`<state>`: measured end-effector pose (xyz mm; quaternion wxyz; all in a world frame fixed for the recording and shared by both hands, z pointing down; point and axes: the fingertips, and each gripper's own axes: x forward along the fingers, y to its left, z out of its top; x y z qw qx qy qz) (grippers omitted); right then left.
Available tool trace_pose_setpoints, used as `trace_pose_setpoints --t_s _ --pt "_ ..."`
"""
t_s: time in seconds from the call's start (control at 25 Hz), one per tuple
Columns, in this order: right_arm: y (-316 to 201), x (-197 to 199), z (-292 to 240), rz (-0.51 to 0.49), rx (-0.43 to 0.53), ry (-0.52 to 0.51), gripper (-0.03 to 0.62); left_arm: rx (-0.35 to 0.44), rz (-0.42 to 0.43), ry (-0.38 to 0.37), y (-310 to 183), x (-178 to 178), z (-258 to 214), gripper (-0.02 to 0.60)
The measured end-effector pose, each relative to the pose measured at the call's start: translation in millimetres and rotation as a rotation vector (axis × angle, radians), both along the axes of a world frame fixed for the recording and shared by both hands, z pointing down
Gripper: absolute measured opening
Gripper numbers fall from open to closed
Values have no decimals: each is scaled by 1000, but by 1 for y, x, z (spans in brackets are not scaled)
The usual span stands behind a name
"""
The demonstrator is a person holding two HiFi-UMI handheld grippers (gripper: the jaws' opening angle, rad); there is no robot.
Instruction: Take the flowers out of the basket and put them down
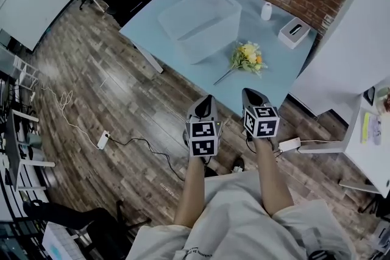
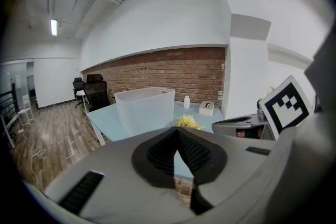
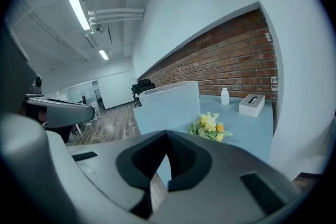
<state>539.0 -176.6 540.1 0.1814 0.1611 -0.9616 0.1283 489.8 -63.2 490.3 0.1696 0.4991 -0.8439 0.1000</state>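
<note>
**Flowers down: clear out clean**

Flowers [image 1: 247, 58] lie on the table [image 1: 277, 85], just beside the basket [image 1: 201, 24], not in it. Blooms face the far side, and the stem end points to the near edge but looks fully on the top. Basket stands upright and looks empty, tho its frosted wall hides detail. Behind are a bottle [image 1: 266, 11] and a tissue box [image 1: 294, 32], both well apart from the bunch.

Left gripper [image 1: 205, 105]: jaws together, nothing between them. Right gripper [image 1: 253, 99]: same, pads closed on each other, empty. Both sit side by side off the near edge, over the floor, and touch neither table nor flowers. Both gripper views look at the bunch from a way back.

Judgement: task looks abt done, what's left is the retreat.

To do it well:
- Leave the jaws closed, so no finger catches the edge or stem.
- Draw both back level and together, w/o dipping toward the top.
- Eyeball the stem before leaving: if it overhangs, nudge it inward w/ one closed tip, don't re-grab the blooms.
- Leave the basket alone. It's light-looking and prob slides easy.
</note>
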Motion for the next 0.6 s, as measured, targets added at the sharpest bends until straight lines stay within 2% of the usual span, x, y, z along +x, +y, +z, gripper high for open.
trace_pose_setpoints --t_s 0.6 --pt "-10 29 3 -35 61 26 5 -18 -40 -8 -8 32 13 18"
